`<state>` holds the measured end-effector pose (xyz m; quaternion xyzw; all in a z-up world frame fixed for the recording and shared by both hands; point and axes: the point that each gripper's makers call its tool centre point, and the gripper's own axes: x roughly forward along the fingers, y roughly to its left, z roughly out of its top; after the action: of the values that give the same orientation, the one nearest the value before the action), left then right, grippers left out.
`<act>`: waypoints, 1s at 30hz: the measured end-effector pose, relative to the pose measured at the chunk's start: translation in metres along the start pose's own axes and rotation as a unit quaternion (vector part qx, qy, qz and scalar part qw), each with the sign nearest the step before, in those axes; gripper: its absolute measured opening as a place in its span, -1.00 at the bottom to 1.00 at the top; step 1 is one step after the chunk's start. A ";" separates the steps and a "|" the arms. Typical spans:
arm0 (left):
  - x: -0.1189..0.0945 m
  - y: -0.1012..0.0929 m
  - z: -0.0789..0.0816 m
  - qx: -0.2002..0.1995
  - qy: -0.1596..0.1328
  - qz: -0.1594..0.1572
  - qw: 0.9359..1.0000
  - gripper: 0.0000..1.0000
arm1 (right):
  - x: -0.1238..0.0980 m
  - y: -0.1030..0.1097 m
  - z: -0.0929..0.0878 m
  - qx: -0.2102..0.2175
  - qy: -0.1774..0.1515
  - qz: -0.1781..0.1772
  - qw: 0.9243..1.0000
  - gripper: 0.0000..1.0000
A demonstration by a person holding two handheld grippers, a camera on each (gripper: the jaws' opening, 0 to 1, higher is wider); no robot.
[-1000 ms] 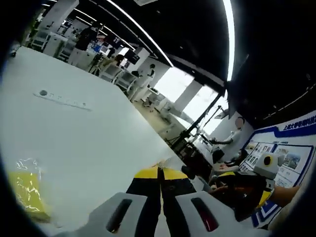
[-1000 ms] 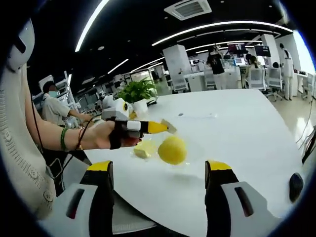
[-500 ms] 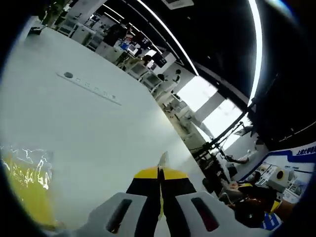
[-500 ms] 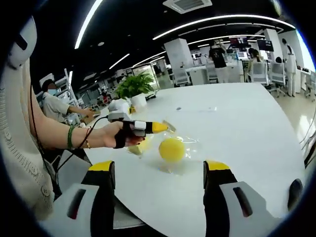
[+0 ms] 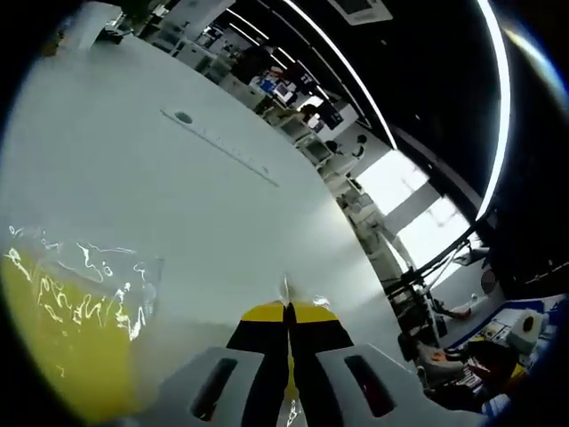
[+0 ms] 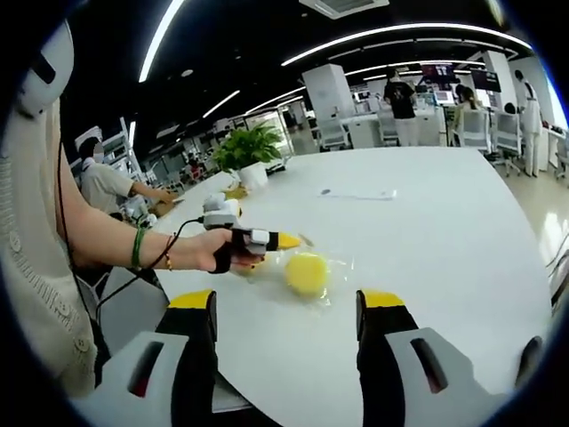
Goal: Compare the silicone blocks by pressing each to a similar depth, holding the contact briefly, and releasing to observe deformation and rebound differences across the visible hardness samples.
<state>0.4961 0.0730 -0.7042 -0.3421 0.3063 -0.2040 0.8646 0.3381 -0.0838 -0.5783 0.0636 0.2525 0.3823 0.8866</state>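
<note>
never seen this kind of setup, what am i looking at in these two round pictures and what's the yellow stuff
A person holds a two-jaw gripper in each hand, and each carries a fisheye camera looking along its own jaws. In the left gripper view, the left gripper has its yellow-tipped jaws shut on a thin clear edge of plastic wrap. The right gripper stands open and holds nothing; its view shows the hand with the left gripper. On the white table lies a round yellow silicone block in clear plastic wrap.
</note>
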 end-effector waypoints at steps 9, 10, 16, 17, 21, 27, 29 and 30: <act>0.003 0.024 -0.008 0.000 0.016 0.037 0.999 -1.00 | 0.003 0.005 -0.001 -0.001 0.006 0.006 1.000 0.17; 0.003 0.024 -0.008 0.001 0.015 0.037 0.999 -1.00 | 0.002 0.006 -0.001 -0.001 0.007 0.006 1.000 0.17; 0.002 0.023 -0.008 -0.006 0.013 0.039 0.999 -0.99 | 0.001 0.008 -0.001 -0.004 0.007 0.007 1.000 0.17; 0.001 0.022 -0.008 -0.005 0.014 0.040 0.999 -0.96 | 0.001 0.009 -0.001 -0.004 0.007 0.007 1.000 0.17; -0.004 0.019 -0.011 0.064 0.030 0.052 0.996 -0.71 | -0.001 0.011 -0.003 -0.006 0.008 0.009 1.000 0.17; -0.013 0.013 -0.006 0.161 0.043 0.068 0.984 -0.55 | -0.003 0.019 -0.003 -0.010 0.007 0.013 1.000 0.18; -0.017 0.011 -0.006 0.195 0.053 0.072 0.977 -0.50 | -0.005 0.023 -0.003 -0.014 0.006 0.013 1.000 0.18; -0.020 0.008 -0.005 0.218 0.057 0.070 0.972 -0.48 | -0.006 0.024 -0.003 -0.015 0.004 0.013 1.000 0.18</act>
<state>0.4789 0.0878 -0.7052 -0.1107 0.3259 -0.2241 0.9118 0.3178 -0.0716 -0.5711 0.0521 0.2500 0.3975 0.8814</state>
